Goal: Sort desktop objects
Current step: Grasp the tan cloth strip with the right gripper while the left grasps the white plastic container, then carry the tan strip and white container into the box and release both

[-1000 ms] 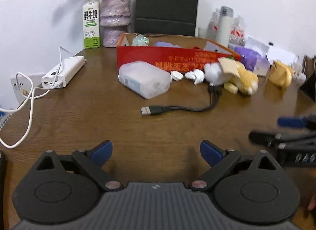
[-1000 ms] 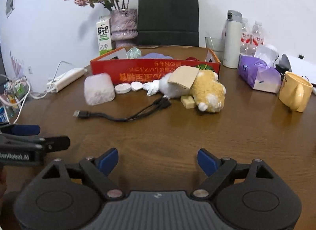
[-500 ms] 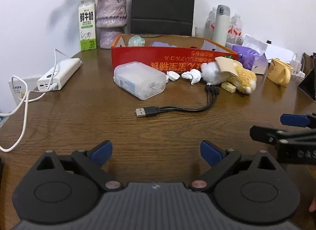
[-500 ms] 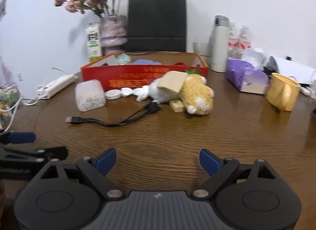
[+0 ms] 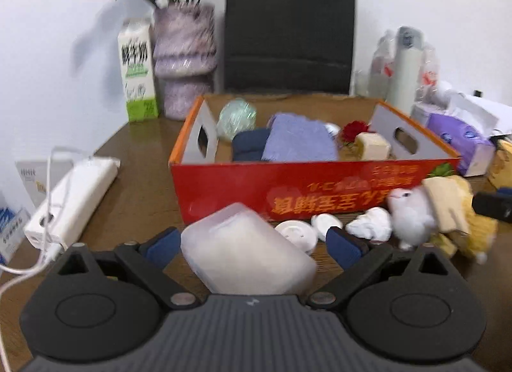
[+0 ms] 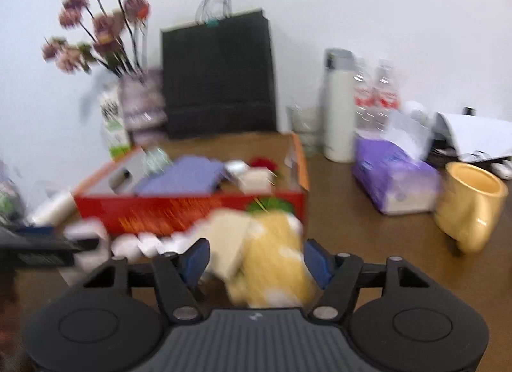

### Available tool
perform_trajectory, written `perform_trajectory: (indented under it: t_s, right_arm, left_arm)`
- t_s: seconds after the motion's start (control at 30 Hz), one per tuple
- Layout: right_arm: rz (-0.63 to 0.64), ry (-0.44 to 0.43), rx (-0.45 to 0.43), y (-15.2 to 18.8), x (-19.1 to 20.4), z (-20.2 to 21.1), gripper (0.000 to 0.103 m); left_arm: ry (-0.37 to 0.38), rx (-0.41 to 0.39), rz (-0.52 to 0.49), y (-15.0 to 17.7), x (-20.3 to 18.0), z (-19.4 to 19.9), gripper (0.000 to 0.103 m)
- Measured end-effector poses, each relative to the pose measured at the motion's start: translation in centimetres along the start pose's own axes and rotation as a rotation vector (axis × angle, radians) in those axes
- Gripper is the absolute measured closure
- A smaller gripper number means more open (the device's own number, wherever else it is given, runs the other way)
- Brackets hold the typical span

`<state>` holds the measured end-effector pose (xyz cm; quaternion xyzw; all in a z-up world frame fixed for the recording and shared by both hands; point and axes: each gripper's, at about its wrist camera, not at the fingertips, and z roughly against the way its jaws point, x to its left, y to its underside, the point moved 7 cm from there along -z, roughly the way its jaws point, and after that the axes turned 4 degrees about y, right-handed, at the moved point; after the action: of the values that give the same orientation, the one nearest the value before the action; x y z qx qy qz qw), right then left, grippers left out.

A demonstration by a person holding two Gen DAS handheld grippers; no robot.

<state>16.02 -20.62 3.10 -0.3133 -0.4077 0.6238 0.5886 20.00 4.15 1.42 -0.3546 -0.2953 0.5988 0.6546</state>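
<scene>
A red cardboard box holds a purple cloth, a clear ball, a red flower and a small block. In front of it lie a frosted plastic case, white discs and a yellow and white plush toy. My left gripper is open with the case between its fingers. My right gripper is open around the plush toy; the box stands just behind. The right wrist view is blurred.
A white power bank with cable lies left. A milk carton, vase and black bag stand behind the box. A purple tissue pack, yellow mug and thermos are on the right.
Both grippers have moved forward toward the box. The left one now straddles the frosted case, the right one the plush toy. Both stay open.
</scene>
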Motion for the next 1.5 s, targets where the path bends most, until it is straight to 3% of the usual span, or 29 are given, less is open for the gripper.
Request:
perform_trajectory:
  t_s: [0.07,0.17,0.27,0.3,0.4,0.63,0.73,0.83,1.03,1.1,1.17,1.3,1.37,1.43,1.5]
  right_arm:
    - [0.027,-0.052,0.000,-0.5,1.2,-1.3,0.039]
    - [0.095,-0.016,0.025,0.0,2.4,-4.0,0.047]
    - [0.197,0.073,-0.026,0.7,3.2,-4.2,0.069]
    - [0.203,0.067,-0.041,0.9,3.4,-3.9,0.084]
    - [0.161,0.044,-0.038,0.9,3.4,-4.0,0.089]
    - [0.114,0.058,-0.086,0.3,2.8,-2.7,0.091]
    - [0.115,0.079,-0.111,0.2,3.2,-0.7,0.092]
    - [0.105,0.040,-0.132,0.6,3.8,2.8,0.091]
    - [0.132,-0.063,-0.032,5.0,5.1,8.5,0.091]
    - [0.146,-0.076,0.024,7.3,5.3,9.6,0.091]
    - [0.178,-0.060,0.068,9.4,5.4,10.5,0.091]
    - [0.165,-0.045,0.114,12.3,5.1,11.9,0.090]
    - [0.151,-0.038,0.109,12.6,4.9,12.3,0.084]
    - [0.160,-0.022,0.099,12.6,4.9,12.5,0.071]
    - [0.159,-0.028,0.102,12.5,4.9,12.2,0.071]
  left_arm:
    - [0.005,0.024,0.013,0.5,0.3,-0.6,0.007]
    - [-0.006,0.012,0.034,0.8,0.9,-0.8,0.008]
    - [-0.017,0.036,0.037,1.1,1.1,-1.1,0.013]
    - [-0.012,0.034,0.042,1.2,1.1,-1.0,0.015]
    - [0.007,0.021,0.054,1.3,1.4,-0.4,0.024]
    - [-0.005,-0.012,0.038,1.2,0.8,1.2,0.035]
    - [0.010,-0.095,0.031,1.1,-0.4,5.1,0.037]
    - [0.082,-0.121,0.006,2.4,-2.2,9.0,0.038]
    - [0.195,-0.096,0.042,6.6,-3.2,16.4,0.038]
    - [0.203,-0.072,0.027,8.5,-3.7,17.6,0.038]
    - [0.202,-0.100,-0.010,10.2,-4.1,19.0,0.038]
    - [0.176,-0.062,-0.123,12.2,-5.4,19.2,0.038]
    - [0.181,-0.033,-0.128,13.1,-5.7,18.6,0.037]
    - [0.180,-0.009,-0.122,13.7,-5.8,17.9,0.032]
    - [0.178,0.027,-0.129,14.1,-5.9,16.9,0.029]
